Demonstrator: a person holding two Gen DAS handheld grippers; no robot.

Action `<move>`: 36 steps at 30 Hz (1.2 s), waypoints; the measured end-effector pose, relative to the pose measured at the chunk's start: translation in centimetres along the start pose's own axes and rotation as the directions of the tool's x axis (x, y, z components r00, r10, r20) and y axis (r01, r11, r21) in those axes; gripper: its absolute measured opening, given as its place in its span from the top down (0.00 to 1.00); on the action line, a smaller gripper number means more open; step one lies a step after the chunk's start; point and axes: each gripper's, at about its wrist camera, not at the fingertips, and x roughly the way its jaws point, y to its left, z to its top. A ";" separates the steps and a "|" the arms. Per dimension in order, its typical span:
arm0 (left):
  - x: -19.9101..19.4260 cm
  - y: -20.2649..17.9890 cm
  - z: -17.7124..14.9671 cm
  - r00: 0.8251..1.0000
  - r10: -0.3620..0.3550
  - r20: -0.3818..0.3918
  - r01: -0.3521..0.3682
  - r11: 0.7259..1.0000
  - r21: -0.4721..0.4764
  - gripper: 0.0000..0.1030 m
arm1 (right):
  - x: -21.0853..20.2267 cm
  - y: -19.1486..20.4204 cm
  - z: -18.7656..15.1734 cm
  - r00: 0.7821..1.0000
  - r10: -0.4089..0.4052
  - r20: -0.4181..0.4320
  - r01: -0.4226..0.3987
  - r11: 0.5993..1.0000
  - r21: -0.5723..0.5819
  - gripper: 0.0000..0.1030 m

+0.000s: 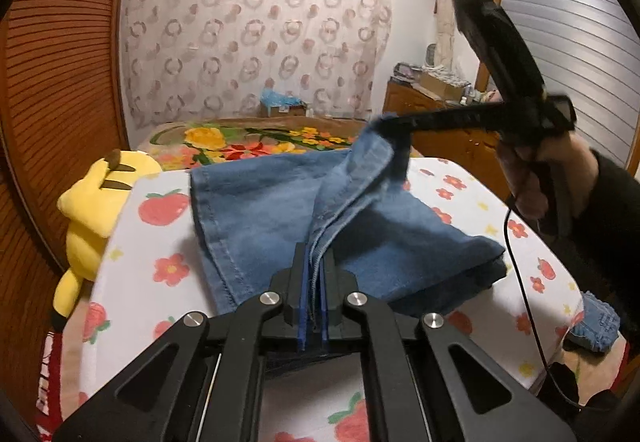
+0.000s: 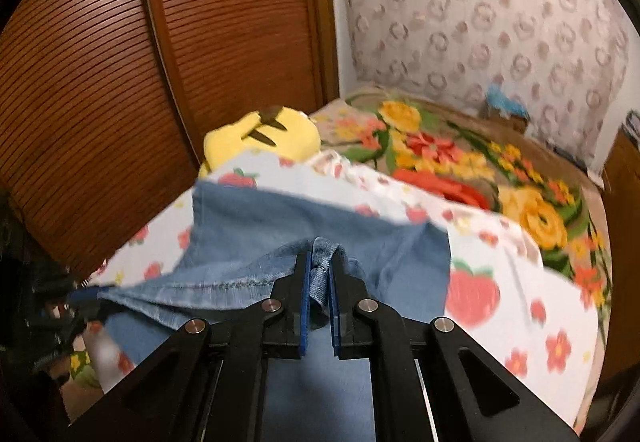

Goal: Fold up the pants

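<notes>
Left wrist view: the left hand-held gripper (image 1: 315, 262) is clamped tight on layered denim edges of the pants (image 1: 264, 202), seams sandwiched between its blue pads.
Pants: spread just ahead of that hand-held gripper on the strawberry-print cloth (image 1: 160, 242); one corner is lifted off the cloth.
Right hand-held gripper (image 1: 382, 124): up ahead and to the right, gripped by a hand (image 1: 532, 178), pinching that raised corner of denim.
Plush toy (image 1: 100, 202): yellow, off to the left, at the cloth's edge.
Right wrist view: the right hand-held gripper (image 2: 320, 266) is closed on a bunched fold of the pants (image 2: 248, 226), denim squeezed between the pads.
Pants here: stretching forward and left from its fingers over the strawberry-print cloth (image 2: 500, 282).
Floral blanket (image 2: 460, 162): farther ahead, to the right.
Plush toy (image 2: 264, 134): ahead, beyond the denim.
</notes>
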 end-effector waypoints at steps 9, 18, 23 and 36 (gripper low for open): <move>1.2 3.1 -2.0 0.996 0.061 -0.057 -0.065 0.996 -0.060 0.95 | 5.4 3.5 3.7 0.999 0.040 0.003 -0.039 0.997 -0.071 0.93; 1.2 5.0 -3.1 0.993 0.085 -0.085 -0.093 0.990 -0.101 0.95 | 11.1 4.6 5.0 0.998 0.045 -0.053 -0.048 0.998 -0.052 0.88; 1.1 5.1 -2.2 0.992 0.100 -0.079 -0.106 0.991 -0.085 0.72 | 10.2 4.2 5.1 0.999 0.041 -0.011 -0.041 0.999 -0.032 0.69; 3.9 4.6 3.2 0.995 0.086 -0.047 -0.087 0.996 -0.016 0.48 | 4.1 0.7 0.6 0.999 -0.016 0.040 0.016 1.000 -0.013 0.61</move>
